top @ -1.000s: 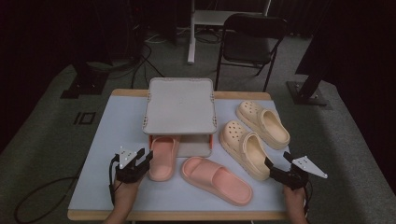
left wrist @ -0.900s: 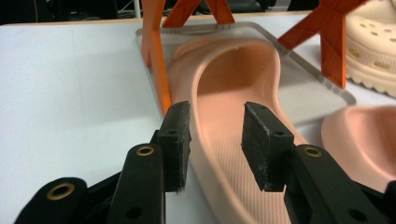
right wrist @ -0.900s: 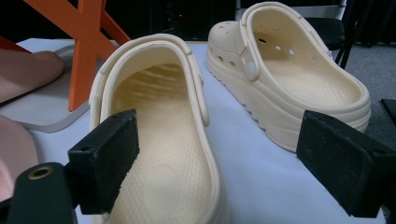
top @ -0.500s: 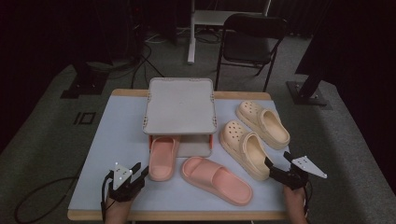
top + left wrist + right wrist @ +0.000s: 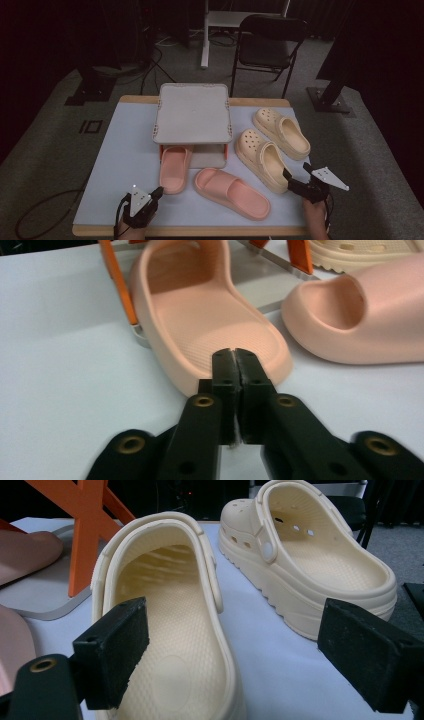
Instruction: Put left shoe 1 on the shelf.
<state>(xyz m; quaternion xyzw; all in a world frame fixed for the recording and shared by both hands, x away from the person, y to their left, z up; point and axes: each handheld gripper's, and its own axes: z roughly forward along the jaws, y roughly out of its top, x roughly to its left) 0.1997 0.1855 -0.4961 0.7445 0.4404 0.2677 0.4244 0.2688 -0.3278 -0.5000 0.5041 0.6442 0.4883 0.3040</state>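
Your pale blue worktop [image 5: 120,150] fills the middle of the high view, with a grey two-tier plastic rack on orange legs [image 5: 192,112] at its centre. Right of the rack lie two cream rubber clogs [image 5: 262,160], side by side. Below the rack, one pink foam slide [image 5: 174,167] sits half under it and a second pink slide [image 5: 231,192] lies slantwise. At lower left, your left tool [image 5: 157,192] has just clenched on nothing, just short of the first slide's heel. At lower right, your right tool [image 5: 291,176] gapes, released, at the nearer clog's heel.
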